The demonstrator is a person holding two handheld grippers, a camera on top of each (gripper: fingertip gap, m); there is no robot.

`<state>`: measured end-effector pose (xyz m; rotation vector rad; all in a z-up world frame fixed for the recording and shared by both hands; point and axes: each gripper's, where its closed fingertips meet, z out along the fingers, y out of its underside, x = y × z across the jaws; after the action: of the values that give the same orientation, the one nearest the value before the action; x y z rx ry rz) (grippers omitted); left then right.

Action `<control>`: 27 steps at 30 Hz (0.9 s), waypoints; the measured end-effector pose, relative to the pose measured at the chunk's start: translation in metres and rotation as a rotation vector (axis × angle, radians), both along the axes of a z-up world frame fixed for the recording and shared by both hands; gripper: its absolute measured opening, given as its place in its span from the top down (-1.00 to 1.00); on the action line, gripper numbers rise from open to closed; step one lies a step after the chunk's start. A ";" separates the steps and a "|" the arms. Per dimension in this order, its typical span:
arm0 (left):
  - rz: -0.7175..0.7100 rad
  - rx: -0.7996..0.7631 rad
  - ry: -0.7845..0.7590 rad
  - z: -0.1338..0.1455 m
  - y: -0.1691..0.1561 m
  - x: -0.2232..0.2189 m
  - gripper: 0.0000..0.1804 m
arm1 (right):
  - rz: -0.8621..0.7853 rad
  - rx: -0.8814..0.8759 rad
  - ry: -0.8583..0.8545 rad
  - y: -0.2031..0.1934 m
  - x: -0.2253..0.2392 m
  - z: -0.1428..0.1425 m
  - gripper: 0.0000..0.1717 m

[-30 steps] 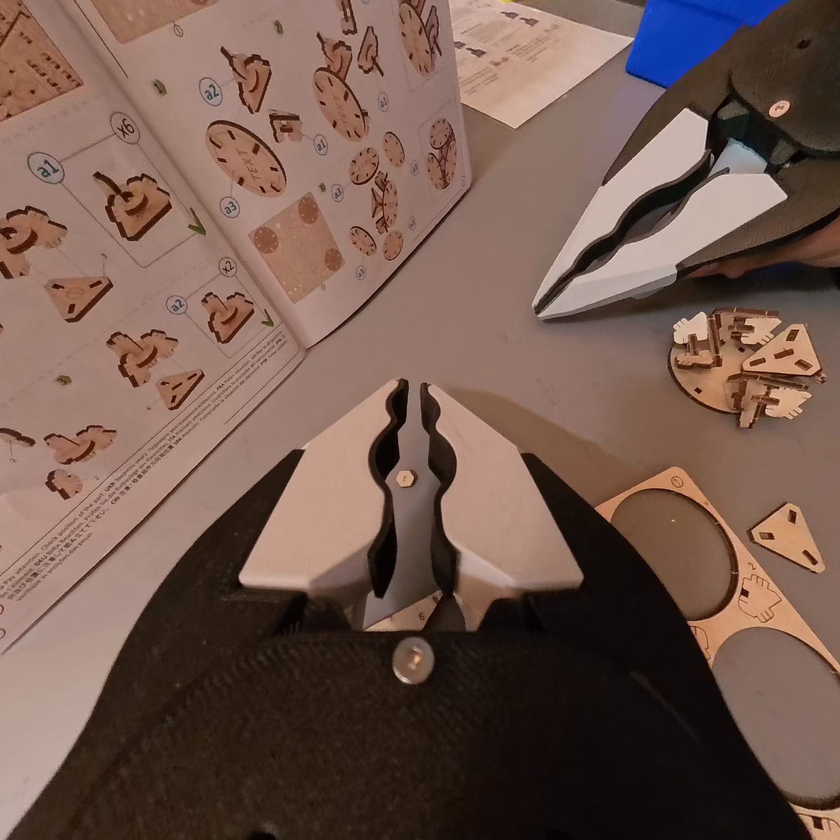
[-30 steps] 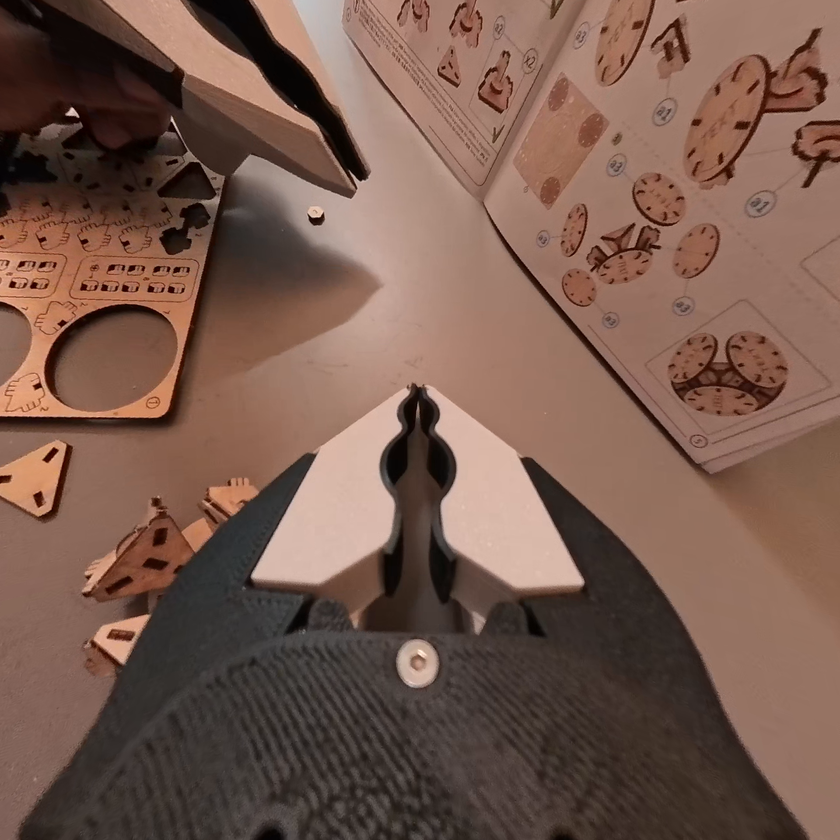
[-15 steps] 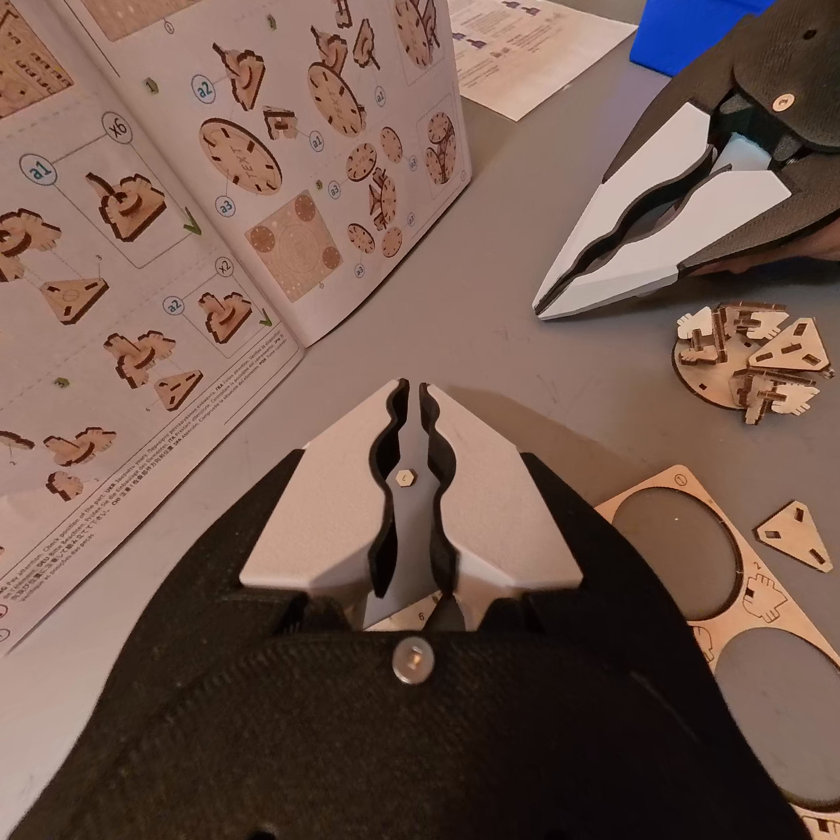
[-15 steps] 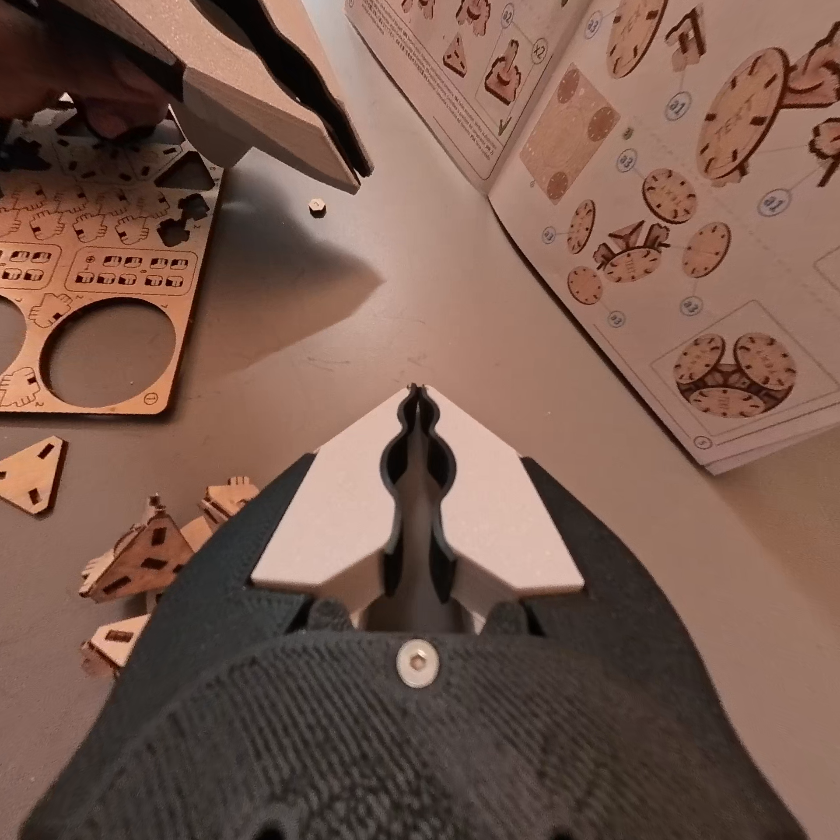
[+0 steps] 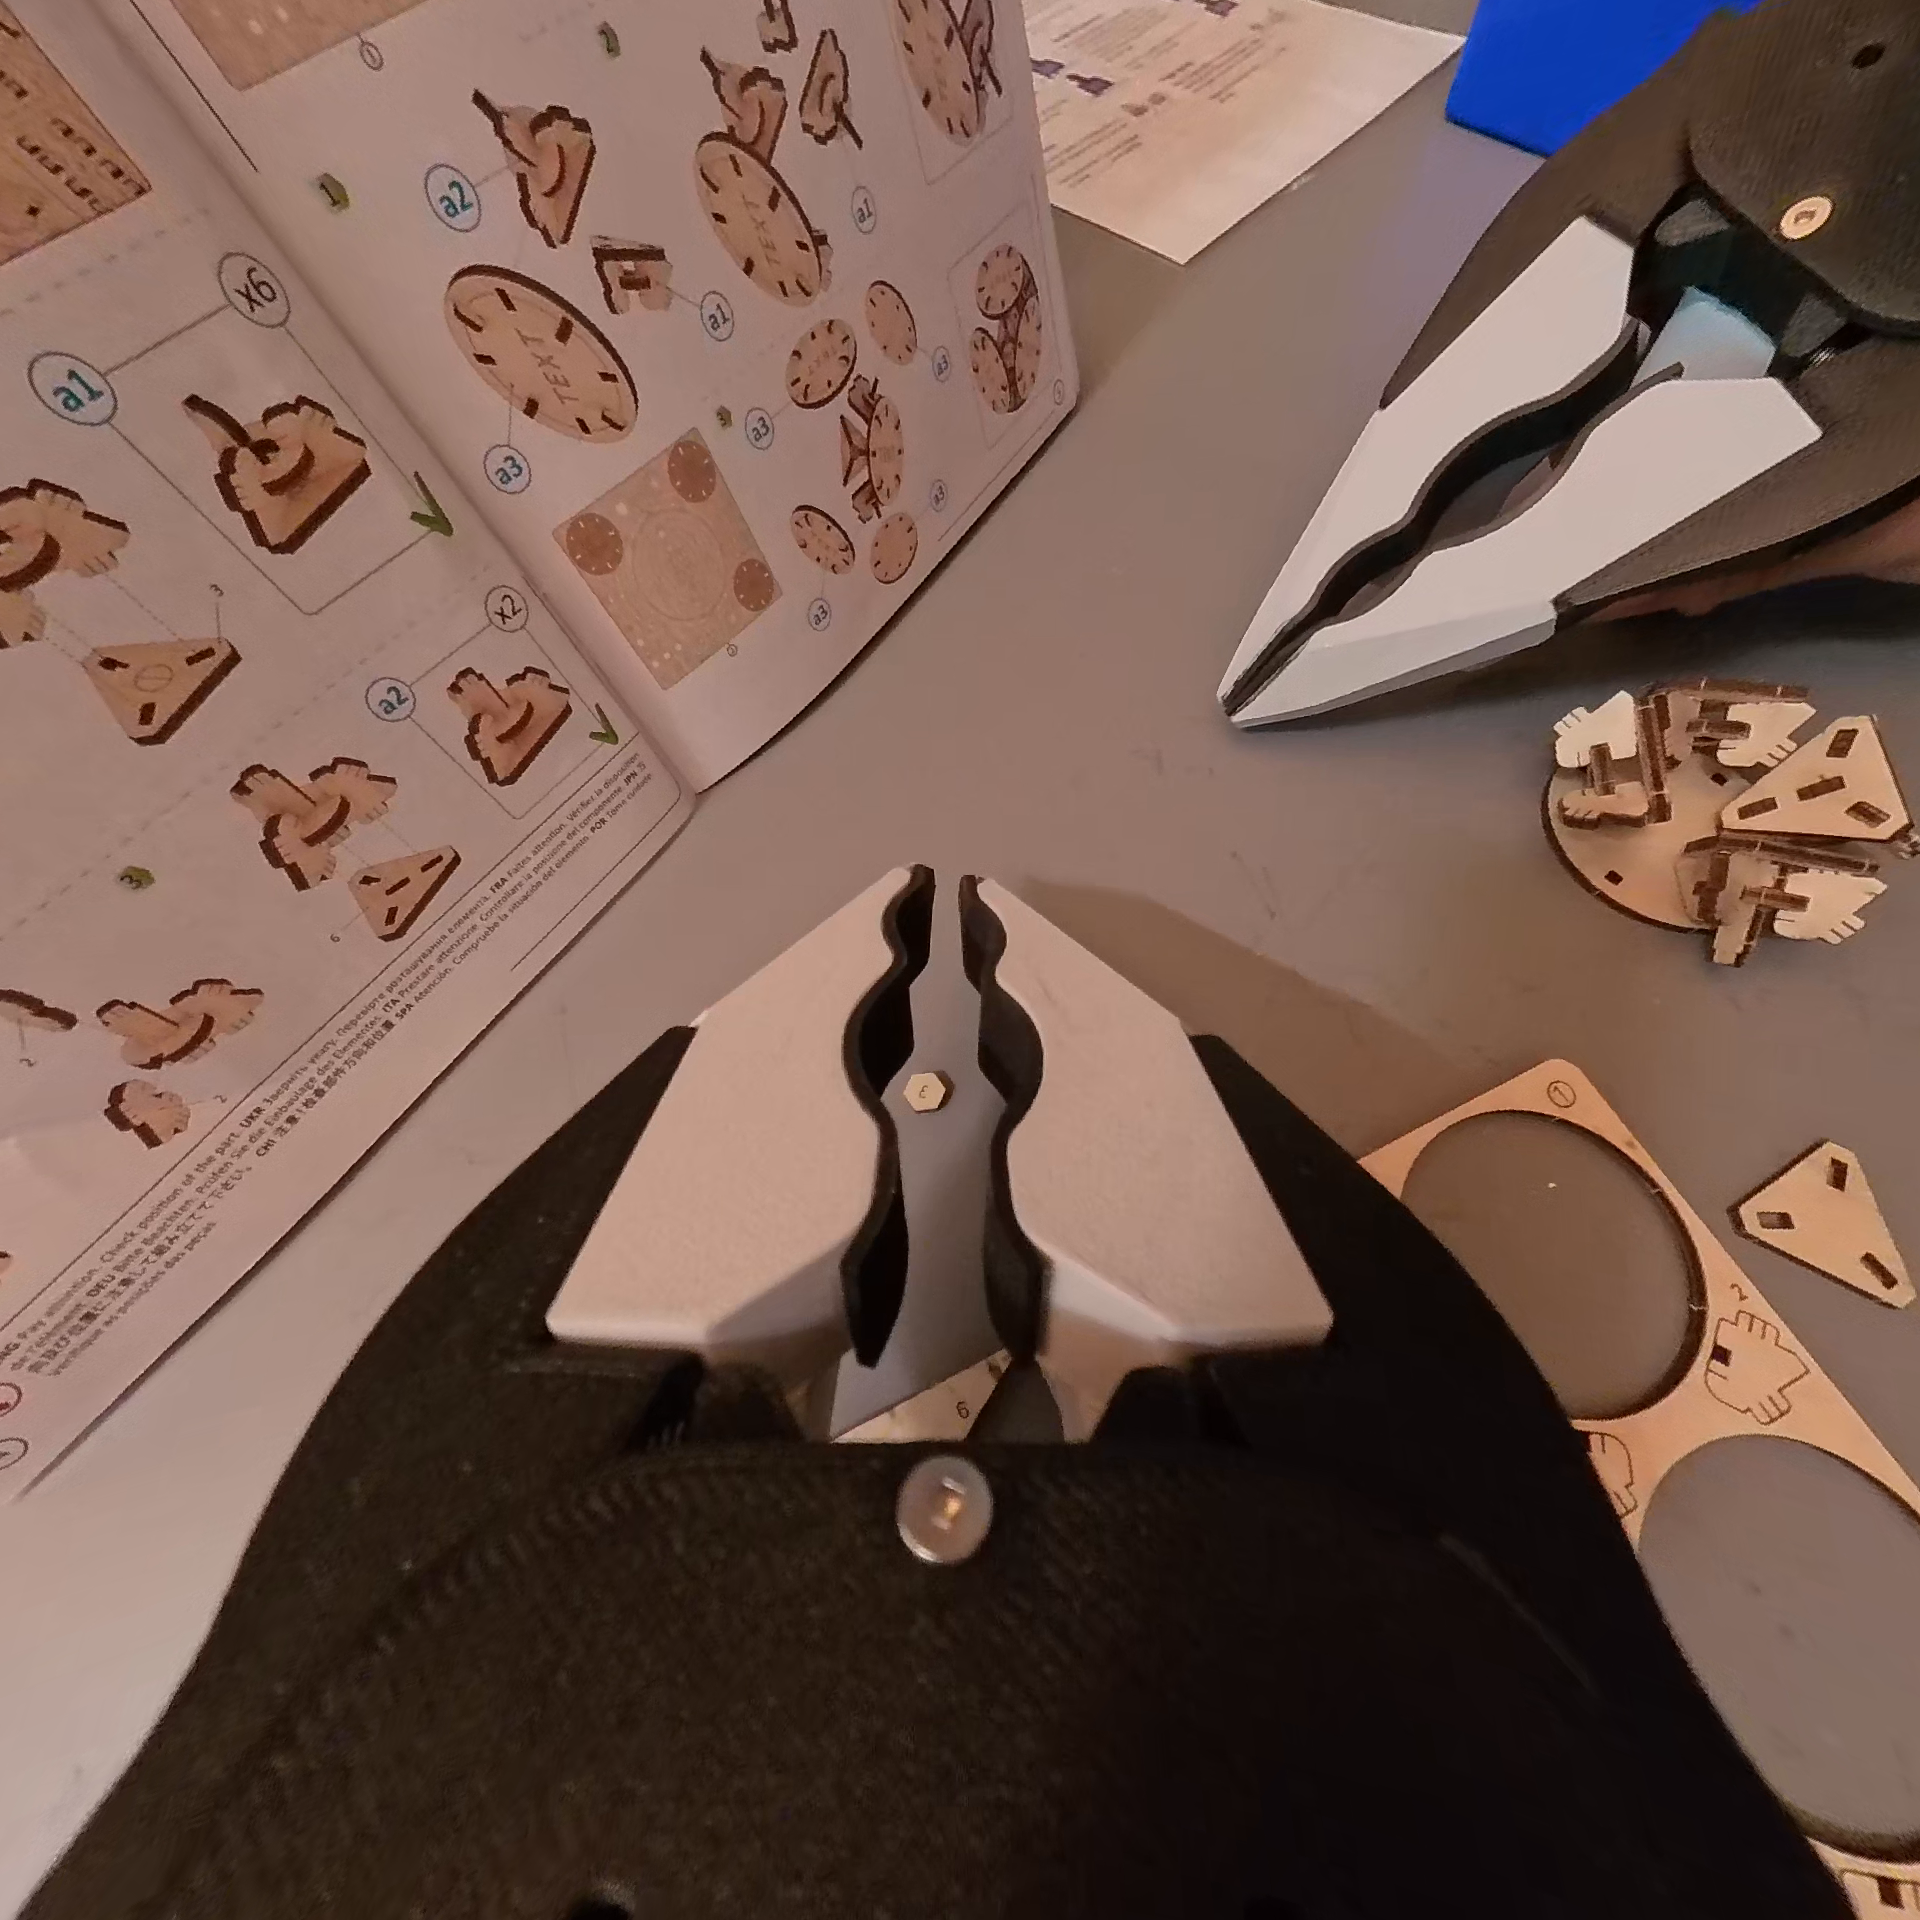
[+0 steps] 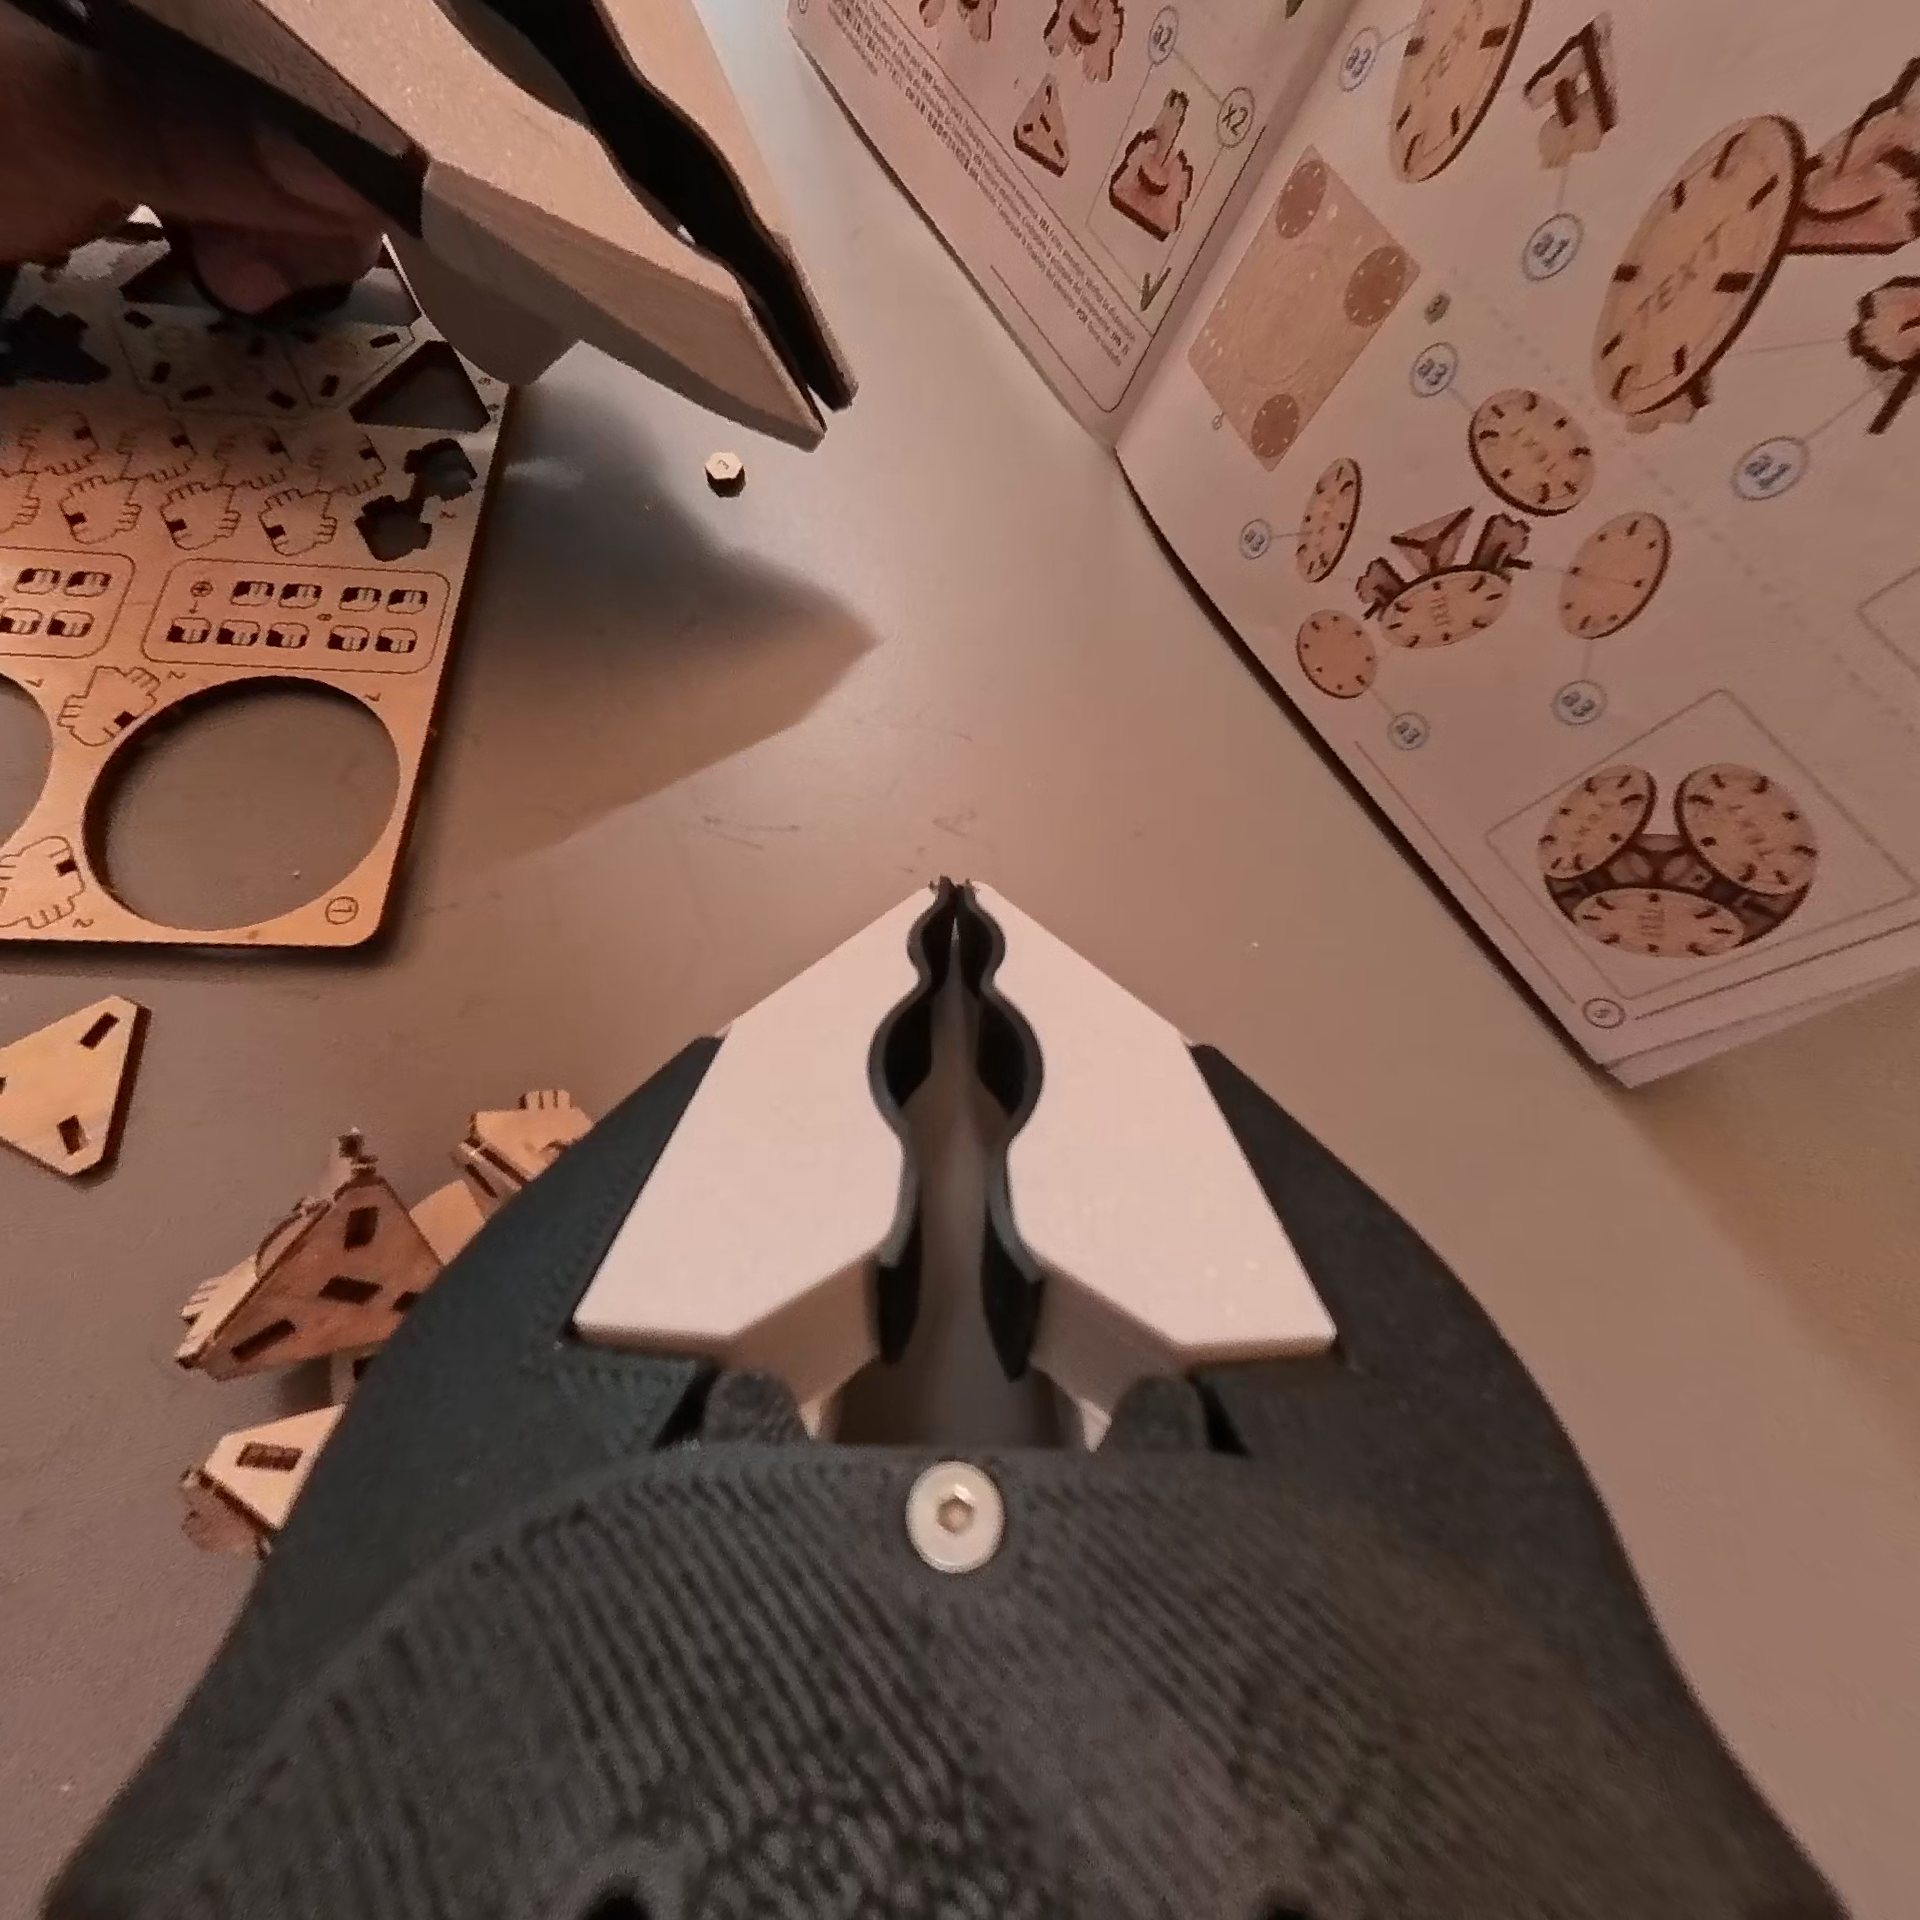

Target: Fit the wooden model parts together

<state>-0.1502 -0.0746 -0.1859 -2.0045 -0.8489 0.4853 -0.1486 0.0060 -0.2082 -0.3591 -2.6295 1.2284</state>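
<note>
Hovering above the grey tabletop (image 5: pixel 1039 779), your left claw (image 5: pixel 940 883) has its tips all but together, with only a thin slit between them and nothing in it. A tiny hexagonal wooden piece (image 5: pixel 923 1091) lies on the tabletop under it, just off the corner of the plywood sheet (image 5: pixel 1538 1101) on the side toward the open instruction booklet (image 5: pixel 520 520). Your right claw (image 6: pixel 958 888) is fully together and bare. It sits beyond the far edge of the plywood sheet, just beside the part-built wooden assembly (image 5: pixel 1725 821), a disc with slotted tabs and triangles standing on it. A loose triangular piece (image 5: pixel 1829 1226) lies flat just beside the sheet. These cut wooden parts look very light, thin and stiff, likely to skid on the smooth tabletop and to snap at their narrow tabs if squeezed hard. The hexagon is probably best pinched across two opposite flats at the very tips, and the triangle by an edge. The plywood sheet acts as the holder here: two round openings are empty, and several small shapes are still seated in it. Well beyond the sheet stands a blue bin (image 5: pixel 1538 62); you cannot tell what it holds.
</note>
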 end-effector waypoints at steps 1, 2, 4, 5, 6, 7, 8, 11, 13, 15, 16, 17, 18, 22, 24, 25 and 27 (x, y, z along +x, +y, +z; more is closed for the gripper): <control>-0.001 -0.005 0.001 0.000 0.000 0.000 0.97 | -0.003 -0.004 0.003 0.000 0.000 0.001 1.00; -0.001 -0.011 0.002 -0.001 0.000 0.000 0.97 | -0.006 -0.009 0.004 0.000 -0.001 0.002 1.00; -0.002 -0.020 0.007 -0.001 0.001 0.000 0.97 | -0.010 -0.018 0.003 0.001 -0.002 0.003 1.00; -0.002 -0.024 0.008 -0.002 0.001 0.000 0.97 | -0.012 -0.022 0.002 0.001 -0.002 0.003 1.00; -0.002 -0.025 0.009 -0.002 0.001 0.000 0.97 | -0.014 -0.026 0.001 0.001 -0.002 0.004 1.00; -0.002 -0.025 0.008 -0.002 0.001 0.000 0.97 | -0.015 -0.029 0.001 0.001 -0.002 0.004 1.00; -0.002 -0.024 0.007 -0.002 0.001 0.000 0.97 | -0.016 -0.030 0.002 0.001 -0.002 0.005 1.00; -0.002 -0.018 0.005 -0.001 0.001 0.000 0.98 | -0.014 -0.035 0.004 0.001 -0.002 0.005 0.99; -0.002 -0.017 0.004 -0.001 0.001 0.000 0.97 | -0.013 -0.040 0.004 0.001 -0.002 0.006 0.98; -0.002 -0.020 0.004 -0.002 0.001 0.000 0.97 | -0.013 -0.045 0.001 0.001 -0.002 0.007 0.97; -0.002 -0.022 0.005 -0.002 0.001 0.000 0.97 | -0.013 -0.048 0.000 0.001 -0.002 0.007 0.96; -0.002 -0.024 0.006 -0.002 0.001 0.000 0.97 | -0.013 -0.049 0.000 0.001 -0.002 0.007 0.95; -0.001 -0.027 0.007 -0.002 0.001 0.000 0.97 | -0.010 -0.046 0.002 0.001 -0.002 0.007 0.92; 0.035 -0.043 0.044 0.001 -0.003 -0.002 0.93 | 0.001 -0.010 0.032 0.000 0.000 0.003 0.87; 0.072 -0.024 0.086 0.008 -0.007 -0.003 0.90 | -0.002 -0.010 0.040 0.000 0.000 0.003 0.85; 0.088 -0.006 0.095 0.013 -0.010 -0.002 0.90 | -0.007 -0.019 0.046 0.000 -0.001 0.005 0.84; 0.122 0.019 0.082 0.025 -0.019 -0.001 0.89 | -0.008 -0.060 0.076 -0.001 0.001 0.015 0.87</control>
<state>-0.1511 -0.0940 -0.1607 -1.9095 -0.9248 0.6220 -0.1471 0.0049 -0.1928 -0.3267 -2.5299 1.2943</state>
